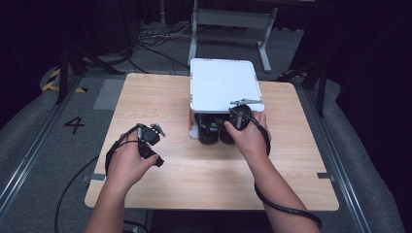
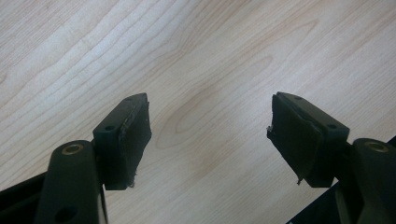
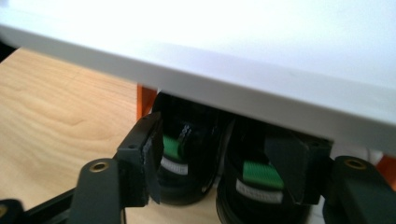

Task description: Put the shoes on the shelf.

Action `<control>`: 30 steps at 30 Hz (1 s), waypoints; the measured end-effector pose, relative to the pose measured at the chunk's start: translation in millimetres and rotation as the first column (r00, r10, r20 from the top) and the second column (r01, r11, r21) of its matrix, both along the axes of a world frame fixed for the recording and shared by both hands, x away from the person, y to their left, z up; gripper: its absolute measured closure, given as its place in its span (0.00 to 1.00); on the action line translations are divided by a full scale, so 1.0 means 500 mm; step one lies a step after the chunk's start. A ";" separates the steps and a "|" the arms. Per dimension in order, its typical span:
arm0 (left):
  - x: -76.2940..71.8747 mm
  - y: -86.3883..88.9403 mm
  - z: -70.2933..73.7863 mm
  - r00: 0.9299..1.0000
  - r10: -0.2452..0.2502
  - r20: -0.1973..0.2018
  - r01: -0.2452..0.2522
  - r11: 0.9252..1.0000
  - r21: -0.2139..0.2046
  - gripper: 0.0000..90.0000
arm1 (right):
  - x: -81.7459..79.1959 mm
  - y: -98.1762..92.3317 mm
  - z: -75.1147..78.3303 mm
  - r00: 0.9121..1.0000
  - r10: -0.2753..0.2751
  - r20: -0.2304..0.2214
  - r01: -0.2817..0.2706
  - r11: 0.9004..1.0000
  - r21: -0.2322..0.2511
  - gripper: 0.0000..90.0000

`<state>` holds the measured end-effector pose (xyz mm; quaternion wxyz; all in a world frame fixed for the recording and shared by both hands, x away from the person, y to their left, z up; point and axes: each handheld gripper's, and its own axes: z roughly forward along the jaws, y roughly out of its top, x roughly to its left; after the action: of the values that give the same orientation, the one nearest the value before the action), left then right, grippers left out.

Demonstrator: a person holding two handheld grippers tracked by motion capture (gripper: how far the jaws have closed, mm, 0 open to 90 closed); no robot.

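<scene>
Forearms come in at the bottom of the high view, and the right gripper sits right at the mouth of a white shelf, where two black shoes are tucked underneath. Off to its left, well apart, the left gripper hangs over bare table, probably just parked.

Left gripper view: jaws spread wide, nothing between them, just wood grain.

Right gripper view: jaws released, standing apart just in front of the shoes, pads not pressing on either one. Looks like the pair was slid under the shelf edge for storage.
</scene>
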<state>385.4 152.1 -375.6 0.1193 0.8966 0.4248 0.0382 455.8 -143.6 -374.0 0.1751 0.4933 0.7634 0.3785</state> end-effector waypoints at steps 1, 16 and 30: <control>0.001 -0.002 0.000 1.000 -0.003 -0.001 0.003 1.000 -0.003 0.32 | -0.009 -0.005 0.006 1.000 0.018 0.007 -0.018 1.000 -0.011 0.40; 0.000 -0.050 0.001 0.984 0.031 0.176 -0.008 0.992 -0.128 0.29 | -0.096 -0.147 0.053 0.972 0.230 0.050 -0.225 0.971 -0.083 0.33; -0.004 -0.120 -0.027 0.988 0.007 0.156 0.015 0.990 -0.139 0.35 | -0.160 -0.206 -0.031 0.960 0.281 -0.005 -0.280 0.956 -0.087 0.48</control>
<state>383.3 92.2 -389.3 0.2146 0.8811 0.4141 0.0782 375.7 -246.8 -389.6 0.1438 0.3706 0.8407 0.3677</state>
